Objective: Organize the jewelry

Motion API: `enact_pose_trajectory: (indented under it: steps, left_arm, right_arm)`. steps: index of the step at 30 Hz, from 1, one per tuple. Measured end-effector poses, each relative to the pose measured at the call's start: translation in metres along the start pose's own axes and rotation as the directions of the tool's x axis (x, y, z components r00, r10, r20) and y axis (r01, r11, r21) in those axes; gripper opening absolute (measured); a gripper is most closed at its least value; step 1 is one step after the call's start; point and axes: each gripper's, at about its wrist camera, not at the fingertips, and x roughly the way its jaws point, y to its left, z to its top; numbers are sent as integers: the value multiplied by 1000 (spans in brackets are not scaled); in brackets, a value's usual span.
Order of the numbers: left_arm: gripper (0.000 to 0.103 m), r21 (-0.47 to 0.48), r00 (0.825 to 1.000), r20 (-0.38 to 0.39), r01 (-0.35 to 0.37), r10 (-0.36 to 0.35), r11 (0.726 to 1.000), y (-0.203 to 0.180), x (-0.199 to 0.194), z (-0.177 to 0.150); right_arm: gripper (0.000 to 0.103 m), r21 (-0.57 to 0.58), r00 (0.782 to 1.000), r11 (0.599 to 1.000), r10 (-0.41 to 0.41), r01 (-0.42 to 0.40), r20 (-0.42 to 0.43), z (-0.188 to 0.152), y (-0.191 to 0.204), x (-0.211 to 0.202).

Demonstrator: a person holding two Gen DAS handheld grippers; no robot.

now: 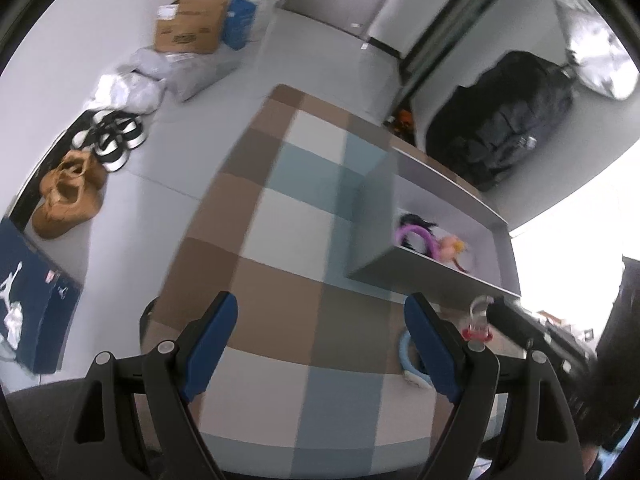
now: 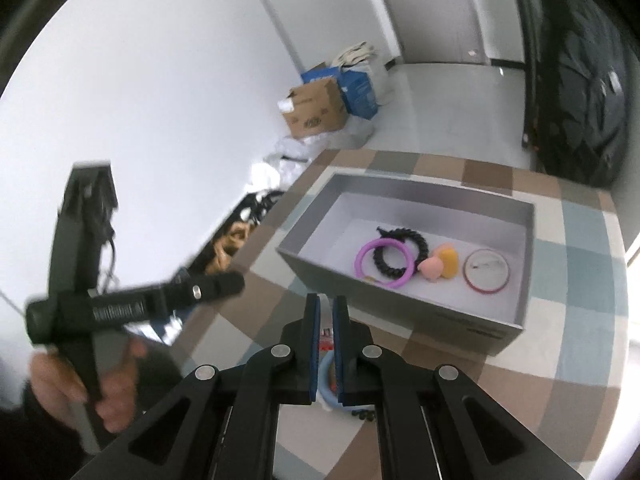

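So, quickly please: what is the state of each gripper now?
Left gripper: open, holding nothing.
Right gripper: nearly closed on a small clear and red item; what it is cannot be told.

A grey open-topped rectangular box (image 2: 404, 276) is sitting on the checked brown, blue and white tablecloth (image 2: 568, 344), toward its far edge. Inside the box, a purple plastic ring (image 2: 362, 254) is lying at the left, overlapping a black spiral hair tie (image 2: 400, 258) beside it. A pink and orange soft clip (image 2: 440, 266) is lying right of these, and a thin pink bangle (image 2: 487, 271) is lying furthest right. A pale blue ring (image 2: 326, 380) is lying on the cloth before the box, near the near edge.
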Motion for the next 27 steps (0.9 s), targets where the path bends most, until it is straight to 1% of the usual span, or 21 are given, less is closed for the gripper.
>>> enact_pose_trajectory:
  steps: [2,5,8,10,13,15,17,18,19,23,24,25,27]
  left_arm:
    - [82,30,1000,-2,19,-19,999,-8,1,-2]
    - [82,84,998,-8,68,-68,994,-22,2,-6]
    - [82,156,994,-26,107,-104,982,-41,5,-12]
    - [82,208,994,-41,108,-102,972,-55,9,-18]
    - [82,262,993,-57,112,-101,959,-69,15,-26]
    - [82,291,994,-65,100,-84,951,-75,19,-30]
    - [78,305,994,-76,96,-76,948,-77,22,-32]
    - [73,309,994,-82,96,-74,946,-78,23,-34]
    - [71,312,994,-86,95,-71,945,-78,23,-35]
    - [69,338,995,-86,77,-50,938,-78,26,-38]
    - [66,347,995,-86,74,-46,935,-80,27,-39]
    - [59,361,995,-89,72,-43,930,-82,28,-41]
    - [51,376,995,-91,61,-29,924,-85,31,-42]
  right_arm:
    - [5,31,1000,999,8,-9,12,3,-5,-4]
    - [5,59,999,998,9,-11,31,6,-11,-12]
    - [5,76,999,997,4,-7,51,4,-18,-23]
    - [5,88,998,996,-6,1,62,4,-24,-29]
    - [5,113,997,994,-5,-3,71,2,-34,-37]
    - [5,117,997,993,-1,-8,79,1,-37,-42]
    - [5,114,996,994,-6,-4,87,-1,-38,-47]
    - [5,114,996,994,-7,-4,91,-1,-39,-48]
    - [5,116,996,993,-7,-4,94,-2,-40,-50]
    - [5,135,995,991,-7,-7,103,-4,-47,-57]
    - [5,140,995,990,-8,-7,104,-4,-48,-58]
    - [5,142,994,990,-9,-6,106,-4,-47,-59]
    - [5,143,994,990,-10,-6,109,-4,-47,-61]
